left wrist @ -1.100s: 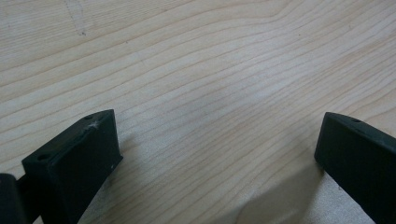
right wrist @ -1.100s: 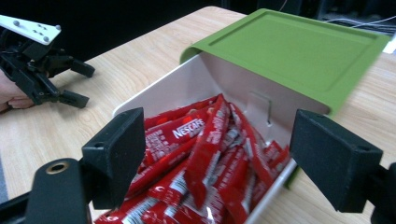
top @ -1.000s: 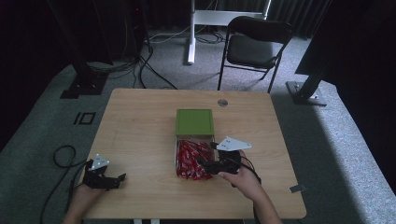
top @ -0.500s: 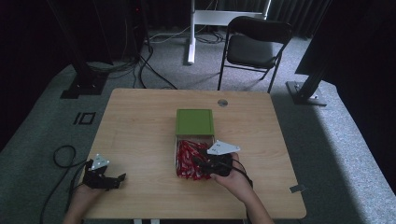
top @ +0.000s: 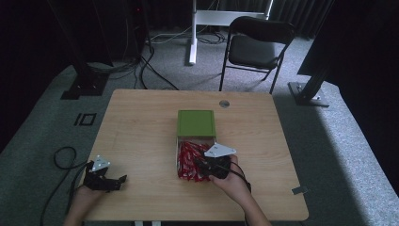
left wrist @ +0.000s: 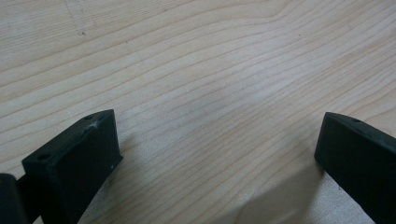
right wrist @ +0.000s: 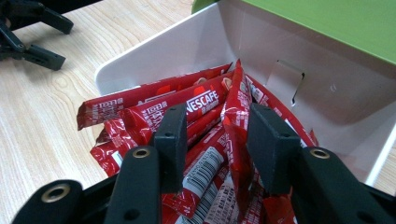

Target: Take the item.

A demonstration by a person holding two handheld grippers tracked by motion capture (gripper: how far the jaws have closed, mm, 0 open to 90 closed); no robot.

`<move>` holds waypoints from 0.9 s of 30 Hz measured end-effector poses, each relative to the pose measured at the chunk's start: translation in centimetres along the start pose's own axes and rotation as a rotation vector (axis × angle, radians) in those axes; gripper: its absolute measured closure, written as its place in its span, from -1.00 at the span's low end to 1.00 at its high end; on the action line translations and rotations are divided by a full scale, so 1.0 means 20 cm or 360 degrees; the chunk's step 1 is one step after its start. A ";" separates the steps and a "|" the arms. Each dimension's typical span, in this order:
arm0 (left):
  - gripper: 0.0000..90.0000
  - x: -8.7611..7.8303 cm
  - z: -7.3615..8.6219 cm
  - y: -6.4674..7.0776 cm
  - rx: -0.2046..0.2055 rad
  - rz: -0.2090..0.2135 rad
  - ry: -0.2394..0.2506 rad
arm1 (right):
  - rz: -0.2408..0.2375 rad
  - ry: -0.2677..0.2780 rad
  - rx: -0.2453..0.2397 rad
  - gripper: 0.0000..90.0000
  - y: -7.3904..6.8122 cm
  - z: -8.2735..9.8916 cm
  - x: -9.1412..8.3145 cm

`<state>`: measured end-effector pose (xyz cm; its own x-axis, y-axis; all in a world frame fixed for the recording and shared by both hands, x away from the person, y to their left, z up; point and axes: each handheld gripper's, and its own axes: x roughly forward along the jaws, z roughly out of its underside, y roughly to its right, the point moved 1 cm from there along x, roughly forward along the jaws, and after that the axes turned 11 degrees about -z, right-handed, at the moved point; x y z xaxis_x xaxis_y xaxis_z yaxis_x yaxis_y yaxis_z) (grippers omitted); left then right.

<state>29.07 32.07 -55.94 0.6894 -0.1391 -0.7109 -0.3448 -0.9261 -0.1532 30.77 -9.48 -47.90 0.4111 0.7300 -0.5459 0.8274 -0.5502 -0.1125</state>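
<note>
The red coffee sachets (right wrist: 196, 112) lie heaped in the white box (right wrist: 140, 60) mid-table (top: 141, 122), long axes mostly toward its green lid (top: 196, 123). Your right tongs (right wrist: 215, 135) have just been closing, straddling a few sachets. Your left tongs (left wrist: 217, 140) rest apart on bare wood, well clear.

Right gripper (top: 201, 165) among red sachets (top: 188, 157) (boxed)
</note>
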 end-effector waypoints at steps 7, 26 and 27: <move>-0.98 0.00 0.00 0.00 0.0000 0.0000 0.0000 | 0.0096 -0.0097 -0.0037 0.37 0.01 0.01 0.04; -0.98 0.00 0.00 0.00 0.0000 0.0000 0.0001 | 0.0067 0.0007 -0.0018 0.88 0.02 -0.02 -0.01; -0.98 0.00 0.00 0.00 0.0000 0.0000 0.0000 | 0.0057 -0.0002 -0.0027 0.89 0.02 -0.02 -0.02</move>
<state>29.07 32.07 -55.94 0.6894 -0.1392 -0.7109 -0.3448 -0.9261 -0.1531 31.10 -9.75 -47.38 0.4400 0.7095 -0.5505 0.8187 -0.5687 -0.0787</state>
